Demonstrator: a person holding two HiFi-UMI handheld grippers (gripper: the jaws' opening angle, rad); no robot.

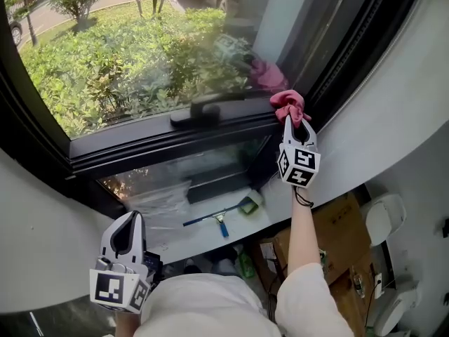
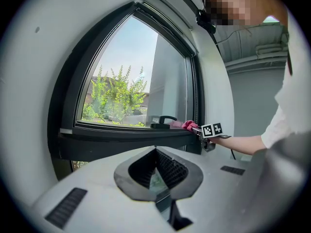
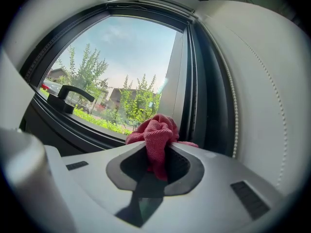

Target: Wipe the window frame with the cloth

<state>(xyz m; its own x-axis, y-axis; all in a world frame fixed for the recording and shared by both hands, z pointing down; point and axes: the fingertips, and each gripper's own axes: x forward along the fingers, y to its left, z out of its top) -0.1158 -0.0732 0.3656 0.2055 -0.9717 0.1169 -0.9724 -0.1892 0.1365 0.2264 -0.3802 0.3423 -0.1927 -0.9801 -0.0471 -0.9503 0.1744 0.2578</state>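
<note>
The wiping step looks to be in hand. The right tool [image 1: 290, 120] is clamped on the bunched pink-red woven cloth [image 1: 288, 103], which bulges out past its tips. In the right gripper view the cloth [image 3: 156, 134] fills the gap between the jaws of that tool [image 3: 158, 152].

In the head view the cloth sits right of centre. It is at the right end of the dark horizontal rail of the black window frame [image 1: 161, 144], in the corner where the rail meets the frame's right upright [image 1: 347, 51]. It appears to rest on the rail, though contact is hard to confirm.

The left tool [image 1: 130, 221] hangs at the lower left, well apart from the window. Its jaws are together with nothing between them.

Next, I judge, comes a steady pull leftward along the rail, or a climb up the upright, with pressure kept on the cloth.

Leftward the rail is open only as far as the black lever handle [image 1: 197, 111], which stands near the cloth and would need going round. To the right the curved white wall [image 1: 393, 97] crowds the tool, so there is little room there. A blue-handled squeegee [image 1: 216, 220] lies on the lower sill, clear of the path.
</note>
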